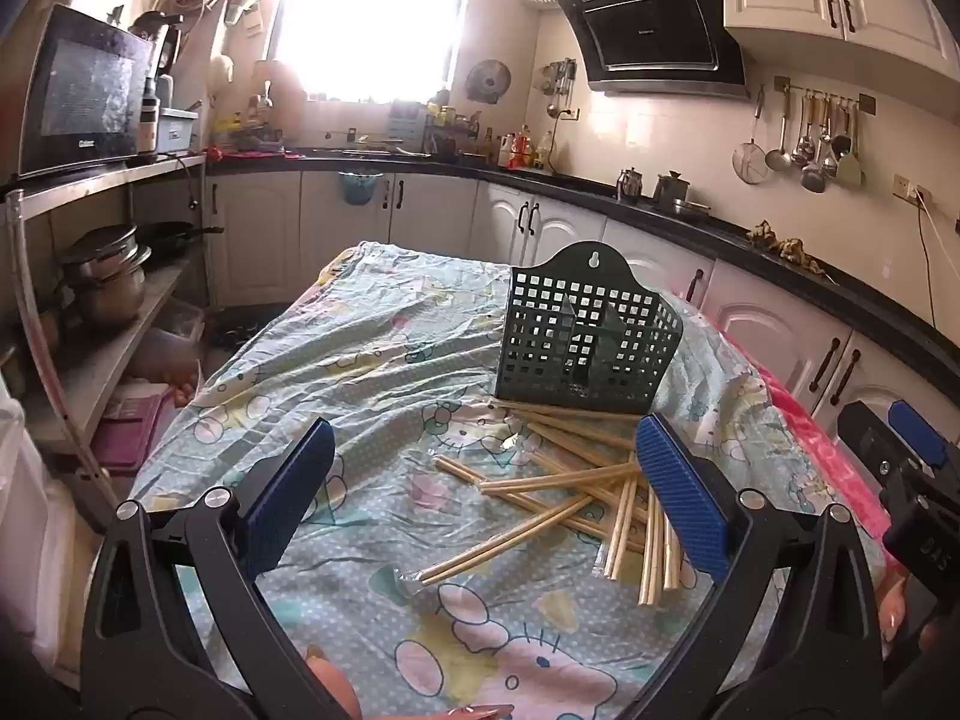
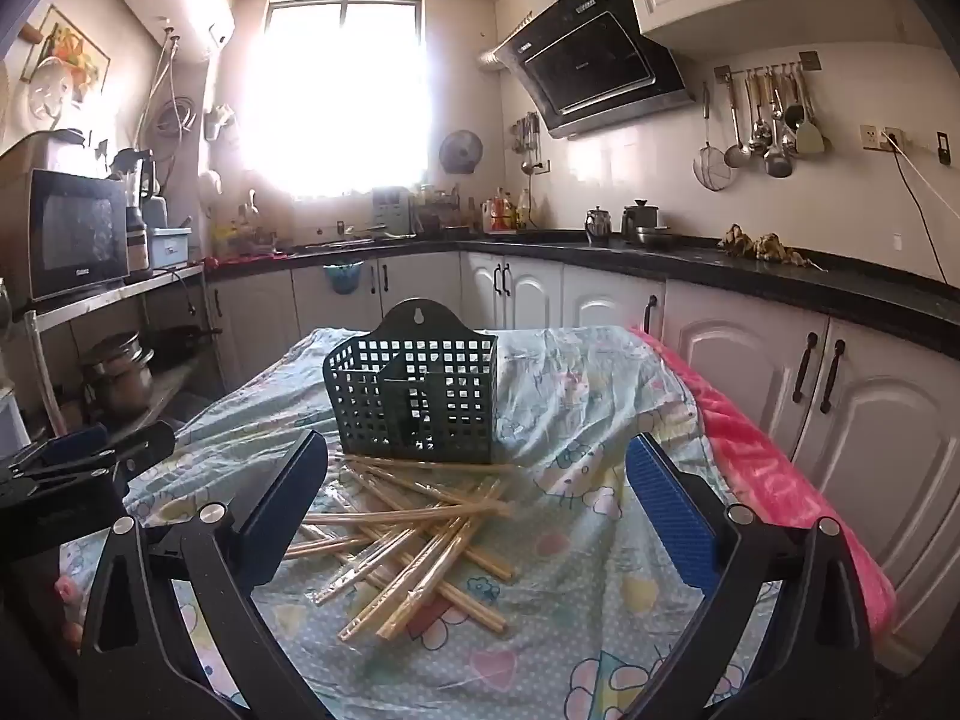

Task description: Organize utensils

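Chopsticks [image 2: 414,534] were seen lying in a loose, crossed pile on the patterned tablecloth [image 2: 570,618], several of them in clear wrappers. Just behind the pile a dark green basket [image 2: 414,396] with a square-hole grid stood upright, and its front edge appeared to touch the nearest sticks. Its inside was split by dividers, and no chopsticks could be made out in it. The left gripper [image 1: 486,480] was held above the cloth with its blue pads spread wide and nothing between them; the pile lay beside its right finger. The right gripper [image 2: 477,492] was likewise spread fully, hovering over the pile without touching it. White cabinets [image 2: 750,372] under a dark counter [image 2: 780,282] ran along the wall beyond, and ladles [image 2: 768,120] hung on a rail.
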A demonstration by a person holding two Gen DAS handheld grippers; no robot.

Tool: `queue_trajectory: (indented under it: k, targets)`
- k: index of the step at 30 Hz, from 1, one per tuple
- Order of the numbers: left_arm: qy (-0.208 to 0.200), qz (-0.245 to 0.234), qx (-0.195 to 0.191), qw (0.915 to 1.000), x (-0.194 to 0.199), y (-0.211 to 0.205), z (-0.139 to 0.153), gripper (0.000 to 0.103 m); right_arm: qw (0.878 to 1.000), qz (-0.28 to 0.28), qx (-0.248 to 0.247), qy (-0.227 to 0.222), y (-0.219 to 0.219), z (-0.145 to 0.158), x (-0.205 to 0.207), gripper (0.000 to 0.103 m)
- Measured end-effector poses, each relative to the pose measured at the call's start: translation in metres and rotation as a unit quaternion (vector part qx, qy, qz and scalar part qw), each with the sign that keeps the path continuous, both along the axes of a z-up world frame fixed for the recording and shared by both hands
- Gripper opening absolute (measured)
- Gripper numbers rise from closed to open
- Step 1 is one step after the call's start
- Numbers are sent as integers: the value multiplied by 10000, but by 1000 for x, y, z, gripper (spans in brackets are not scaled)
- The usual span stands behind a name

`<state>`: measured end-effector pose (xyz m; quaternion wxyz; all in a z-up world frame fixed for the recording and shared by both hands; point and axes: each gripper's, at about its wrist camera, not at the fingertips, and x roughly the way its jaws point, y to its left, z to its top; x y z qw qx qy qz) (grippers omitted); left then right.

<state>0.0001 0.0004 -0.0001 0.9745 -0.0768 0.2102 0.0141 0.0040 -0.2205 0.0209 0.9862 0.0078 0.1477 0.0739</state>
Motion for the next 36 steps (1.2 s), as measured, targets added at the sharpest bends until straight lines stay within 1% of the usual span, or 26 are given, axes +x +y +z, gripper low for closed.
queue_trajectory:
  k: [10, 11, 12, 18, 20, 21, 28, 29, 36]
  targets:
    - [-12, -61, 50, 10000, 0, -3, 0, 93, 10000, 29, 24, -40, -1, 2, -5, 97]
    - [-37, -51, 11, 10000, -1, 3, 5, 93, 10000, 29, 21, -46, -2, 3, -8, 97]
    - [-46, -57, 14, 10000, -1, 3, 6, 93, 10000, 46, 15, 38, 3, 3, 0, 97]
    - [-56, -62, 11, 10000, 0, 10, 10, 93, 10000, 81, 13, -39, 2, 4, -4, 97]
    - [-66, -60, 51, 9999, -4, 3, 9, 93, 9999, 89, 13, -57, 1, 4, -4, 97]
    - [-58, -61, 41, 10000, -4, 3, 6, 93, 9999, 89, 12, -63, 1, 4, -5, 97]
    - [-90, -66, 63, 9999, -4, 8, 11, 93, 9999, 85, 9, -66, 1, 6, -6, 97]
    - [-118, -55, 77, 9999, -5, -2, 9, 93, 9999, 88, 15, -74, 0, 5, -6, 97]
    - [-132, -49, 87, 9999, -3, -1, 14, 93, 9999, 102, -18, -124, 2, 7, -6, 97]
